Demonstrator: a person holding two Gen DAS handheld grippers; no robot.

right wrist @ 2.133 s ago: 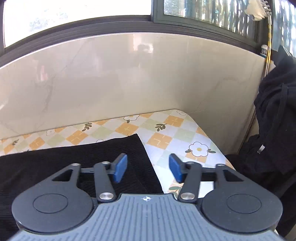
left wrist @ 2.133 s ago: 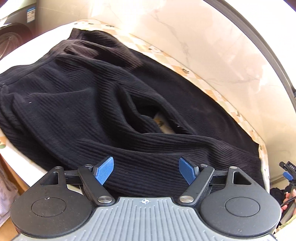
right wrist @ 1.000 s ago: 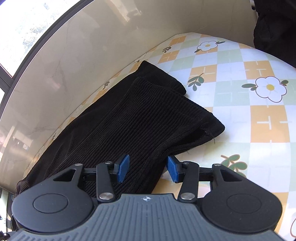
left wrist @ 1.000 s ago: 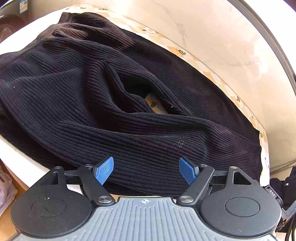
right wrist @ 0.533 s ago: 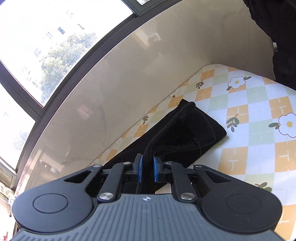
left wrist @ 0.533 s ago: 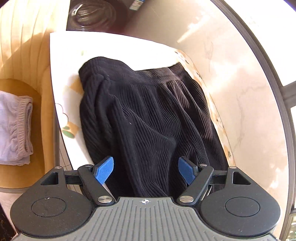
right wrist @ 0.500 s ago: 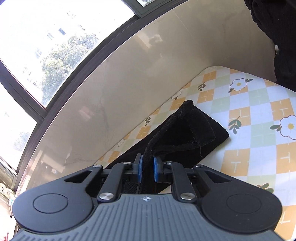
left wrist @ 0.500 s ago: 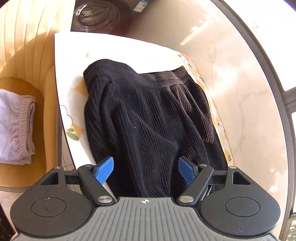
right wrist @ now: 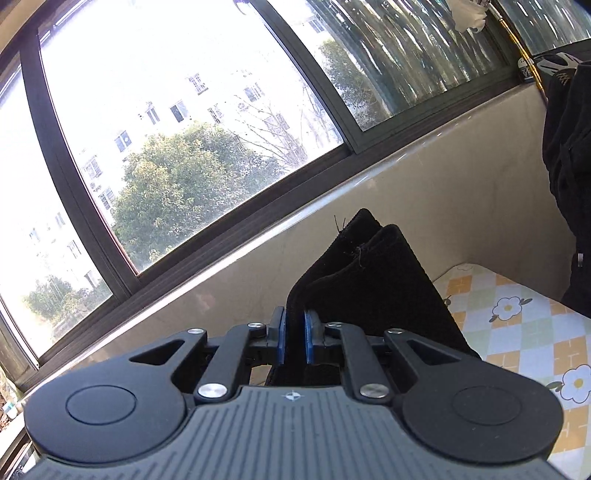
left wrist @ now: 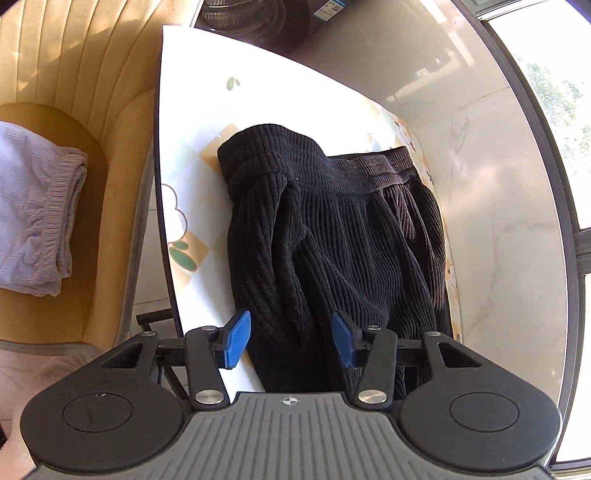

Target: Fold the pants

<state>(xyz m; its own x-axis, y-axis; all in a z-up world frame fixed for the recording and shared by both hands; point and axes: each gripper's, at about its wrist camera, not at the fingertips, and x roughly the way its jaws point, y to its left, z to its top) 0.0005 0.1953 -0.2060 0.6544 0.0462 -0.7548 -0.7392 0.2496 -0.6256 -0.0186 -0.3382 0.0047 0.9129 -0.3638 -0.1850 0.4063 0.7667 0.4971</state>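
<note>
Black ribbed pants (left wrist: 332,229) lie bunched on the flower-patterned table (left wrist: 192,122), waistband at the far end. My left gripper (left wrist: 290,341) points down over the near part of the pants, by the table's left edge. Its jaws are closing with a thick fold of the fabric between them; the left pad still stands clear of the cloth. My right gripper (right wrist: 294,341) is shut on the leg ends of the pants (right wrist: 369,280) and holds them up off the table (right wrist: 517,332). The two cuffs stick up past the fingers.
A yellow armchair (left wrist: 74,92) stands left of the table with a folded pale garment (left wrist: 33,210) on its seat. A washing machine (left wrist: 258,14) sits beyond the table. A marble wall and windows (right wrist: 184,129) border the far side. Dark clothing (right wrist: 569,166) hangs at the right.
The left jaws have narrowed around the fold of pants. The right gripper has risen with the leg ends, so its view now shows the window instead of the tabletop.
</note>
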